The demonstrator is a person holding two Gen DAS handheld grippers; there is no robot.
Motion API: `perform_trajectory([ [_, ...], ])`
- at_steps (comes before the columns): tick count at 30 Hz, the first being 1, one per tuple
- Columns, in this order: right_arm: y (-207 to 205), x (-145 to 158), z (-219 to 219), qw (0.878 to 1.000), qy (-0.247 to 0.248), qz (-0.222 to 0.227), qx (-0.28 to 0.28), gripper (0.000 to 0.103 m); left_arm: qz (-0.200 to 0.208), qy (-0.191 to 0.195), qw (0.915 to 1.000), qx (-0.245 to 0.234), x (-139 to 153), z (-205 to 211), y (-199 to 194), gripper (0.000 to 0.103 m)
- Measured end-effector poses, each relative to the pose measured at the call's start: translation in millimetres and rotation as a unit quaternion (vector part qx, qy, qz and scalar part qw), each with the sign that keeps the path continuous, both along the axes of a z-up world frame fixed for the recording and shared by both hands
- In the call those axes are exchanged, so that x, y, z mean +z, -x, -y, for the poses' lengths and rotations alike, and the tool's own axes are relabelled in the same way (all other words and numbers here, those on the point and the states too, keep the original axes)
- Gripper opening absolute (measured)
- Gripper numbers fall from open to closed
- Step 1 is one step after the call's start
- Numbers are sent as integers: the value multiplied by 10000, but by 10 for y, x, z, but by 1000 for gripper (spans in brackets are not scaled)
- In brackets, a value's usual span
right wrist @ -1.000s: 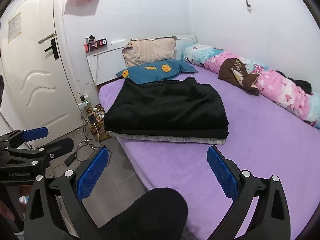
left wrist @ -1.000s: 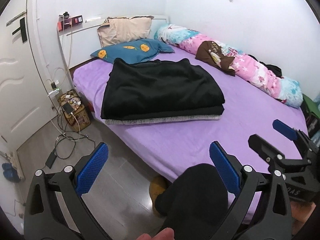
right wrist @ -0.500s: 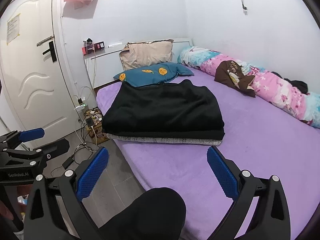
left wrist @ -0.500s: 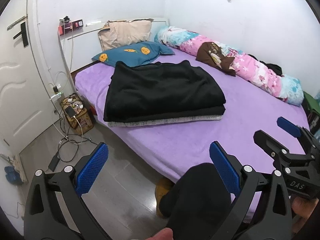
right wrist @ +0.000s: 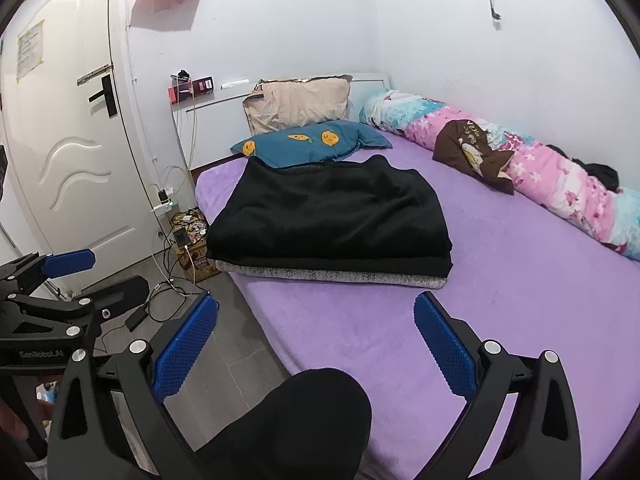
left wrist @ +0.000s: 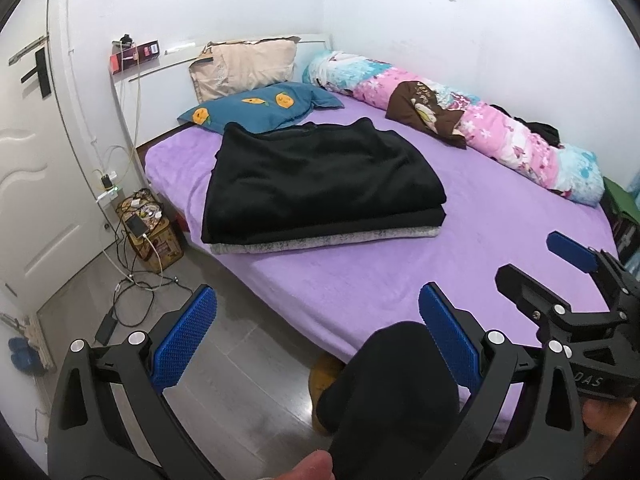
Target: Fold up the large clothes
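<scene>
Over the last second both tools drew back a little from the bed (left wrist: 360,280) and rose, so the black folded garment (left wrist: 320,184) sat smaller and farther up in each view than a moment before. Nothing on the bed itself had shifted. That reads as the fold being finished and the person stepping away, though this is only a judgement.

At the far left, on the floor by the bed's head-end corner, an open box (left wrist: 154,236) held a tangle of chargers and cables, with a phone (left wrist: 136,226) lying on top of them.

The left tool (left wrist: 316,336) hung with its blue pads wide apart, holding nothing, out over the bed's near edge. The garment lay flat in a neat rectangle near the bed's left edge, just short of the blue pillow (left wrist: 260,108), on a grey folded layer (left wrist: 328,240) whose rim showed beneath it.

The right tool (right wrist: 316,340) was likewise spread and empty, well apart from the garment. A rolled floral quilt (right wrist: 540,172) lay along the bed's right edge.
</scene>
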State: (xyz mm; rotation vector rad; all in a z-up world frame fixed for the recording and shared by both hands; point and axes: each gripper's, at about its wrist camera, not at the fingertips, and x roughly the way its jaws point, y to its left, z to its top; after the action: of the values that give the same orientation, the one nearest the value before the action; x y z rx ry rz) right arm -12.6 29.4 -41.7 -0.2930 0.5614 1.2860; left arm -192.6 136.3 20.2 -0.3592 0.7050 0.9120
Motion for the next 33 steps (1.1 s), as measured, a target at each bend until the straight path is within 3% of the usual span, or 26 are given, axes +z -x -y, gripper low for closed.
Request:
perform_trajectory([
  [12,28,2,-14,10000,-6,7,27,97,245,-26,9997,20,32,21,89,97],
  [33,57,-11,-25,10000,-25,5,40,97,186,-74,9998,64,47,27,76,97],
])
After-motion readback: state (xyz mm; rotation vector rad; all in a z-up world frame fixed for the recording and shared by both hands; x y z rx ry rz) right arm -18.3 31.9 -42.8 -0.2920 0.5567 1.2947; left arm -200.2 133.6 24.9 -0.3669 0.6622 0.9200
